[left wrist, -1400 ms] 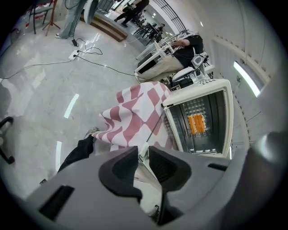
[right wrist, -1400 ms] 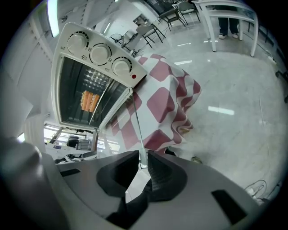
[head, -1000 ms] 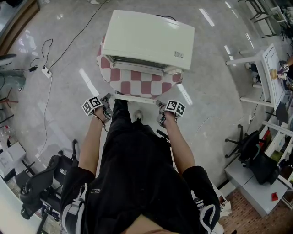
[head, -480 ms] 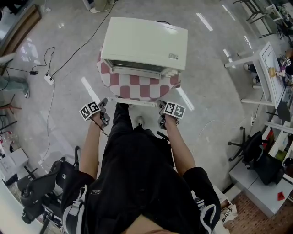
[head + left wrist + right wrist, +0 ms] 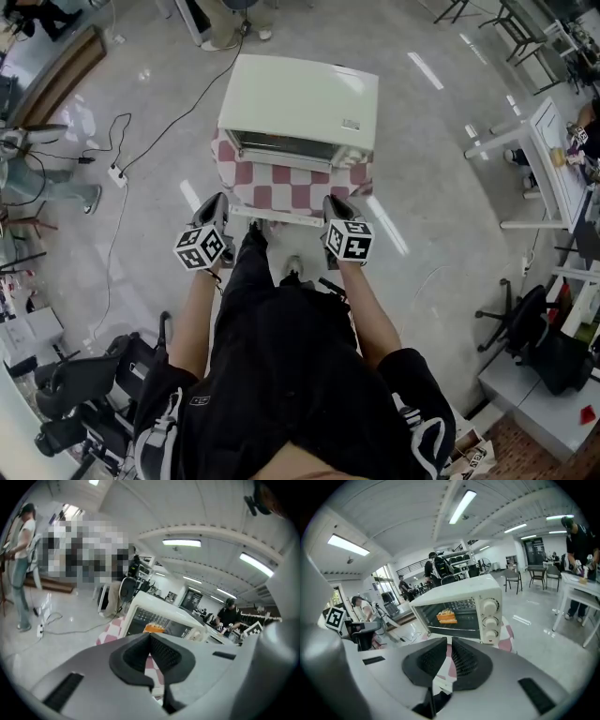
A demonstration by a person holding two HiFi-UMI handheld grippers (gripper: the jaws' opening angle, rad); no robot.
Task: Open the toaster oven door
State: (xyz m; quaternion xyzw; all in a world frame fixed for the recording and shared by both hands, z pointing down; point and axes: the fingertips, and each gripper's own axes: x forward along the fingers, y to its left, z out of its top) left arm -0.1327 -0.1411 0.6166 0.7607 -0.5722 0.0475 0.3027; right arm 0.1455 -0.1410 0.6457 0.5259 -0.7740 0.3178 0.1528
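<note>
The toaster oven [image 5: 298, 98] sat on its checked cloth [image 5: 225, 155] straight ahead of you. Its door looked already let down toward you, with the white handle bar [image 5: 278, 218] at the near edge. That would explain why an orange slice of food [image 5: 446, 617] on the rack showed so plainly from the right gripper view. You held one gripper off each end of that bar, apart from it, probably because the pull was done and you were letting go. Your left gripper [image 5: 151, 641] had its jaws pressed together on nothing. Your right gripper [image 5: 449, 653] was closing, its pads only a narrow slit apart with nothing between them, just cloth showing beyond. Both pointed level at the oven front, a resting hold and not a reaching one. A second earlier you had both grippers lower and tight against the ends of the handle bar, with the marker cubes turned aside. Since then you had drawn them off it and tipped them up, so the cubes faced your head camera. The oven also sat a little higher in your view.
</note>
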